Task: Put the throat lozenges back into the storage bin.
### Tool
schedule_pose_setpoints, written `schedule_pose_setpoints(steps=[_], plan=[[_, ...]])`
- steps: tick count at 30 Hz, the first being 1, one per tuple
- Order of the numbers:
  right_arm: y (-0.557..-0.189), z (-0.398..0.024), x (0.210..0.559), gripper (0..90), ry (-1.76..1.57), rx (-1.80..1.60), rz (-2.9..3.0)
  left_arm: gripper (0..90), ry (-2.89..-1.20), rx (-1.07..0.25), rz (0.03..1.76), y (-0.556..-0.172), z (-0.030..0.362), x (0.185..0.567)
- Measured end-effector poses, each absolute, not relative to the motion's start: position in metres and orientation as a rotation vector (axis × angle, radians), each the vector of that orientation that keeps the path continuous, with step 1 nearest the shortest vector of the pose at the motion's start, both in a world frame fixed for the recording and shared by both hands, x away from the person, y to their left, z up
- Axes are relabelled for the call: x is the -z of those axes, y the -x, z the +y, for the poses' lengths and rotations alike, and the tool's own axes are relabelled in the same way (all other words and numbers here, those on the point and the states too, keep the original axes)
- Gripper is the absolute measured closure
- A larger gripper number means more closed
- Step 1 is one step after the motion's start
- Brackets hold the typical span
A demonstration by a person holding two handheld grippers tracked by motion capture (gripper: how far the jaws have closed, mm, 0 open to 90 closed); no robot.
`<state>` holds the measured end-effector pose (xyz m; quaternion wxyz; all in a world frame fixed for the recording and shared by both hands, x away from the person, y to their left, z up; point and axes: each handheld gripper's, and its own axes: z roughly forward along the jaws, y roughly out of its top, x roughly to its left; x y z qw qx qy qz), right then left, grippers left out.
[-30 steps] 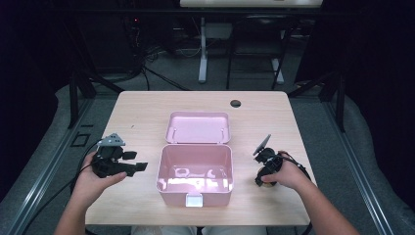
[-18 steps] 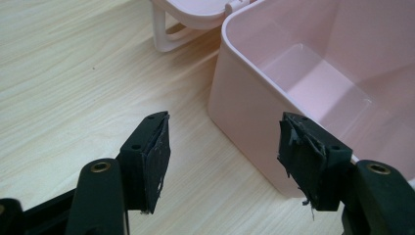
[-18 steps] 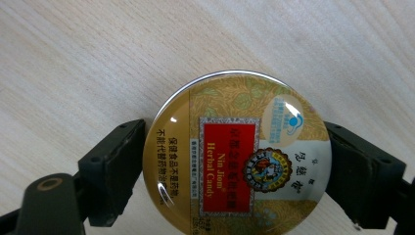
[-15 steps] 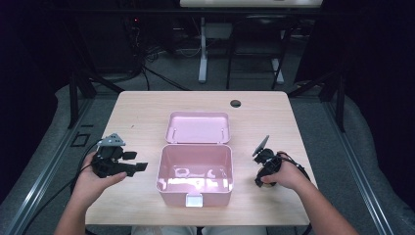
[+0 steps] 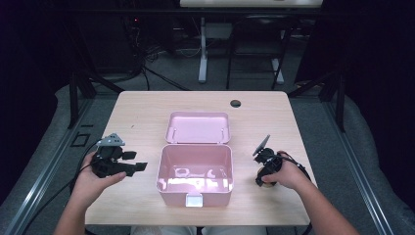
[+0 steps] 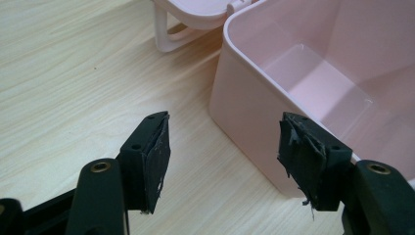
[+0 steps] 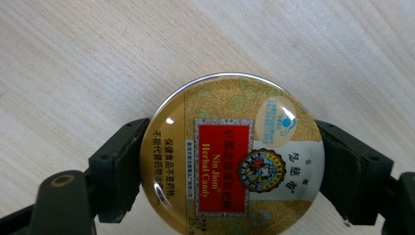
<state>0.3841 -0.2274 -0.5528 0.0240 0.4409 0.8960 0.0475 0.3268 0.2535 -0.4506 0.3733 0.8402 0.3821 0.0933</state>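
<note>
Right gripper (image 7: pixel 230 166) is sitting right of the open pink box (image 5: pixel 195 172), jaws just closing in on the round candy tin (image 7: pixel 231 152), pads touching both its sides, tin lying flat on the table (image 5: pixel 142 110). Left gripper (image 6: pixel 222 161) is hovering left of the box, jaws wide apart and holding nothing

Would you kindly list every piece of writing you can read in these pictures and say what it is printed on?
"Nin Jiom" and "Herbal Candy": on the red panel of the round candy tin, between the right gripper pads.
Chinese characters on the tin's red panel and cream band, and small print on its blue-green badge: too small to read reliably.
Pink box: no writing visible.
</note>
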Motion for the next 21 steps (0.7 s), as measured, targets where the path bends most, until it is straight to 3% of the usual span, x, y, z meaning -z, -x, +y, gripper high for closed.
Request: schedule_pose_setpoints(steps=[21], plan=[[-0.383,-0.222,0.542,19.9,-1.342,-0.127,2.787,36.4,-2.148,-0.239,0.984,-0.327,0.254,0.451]])
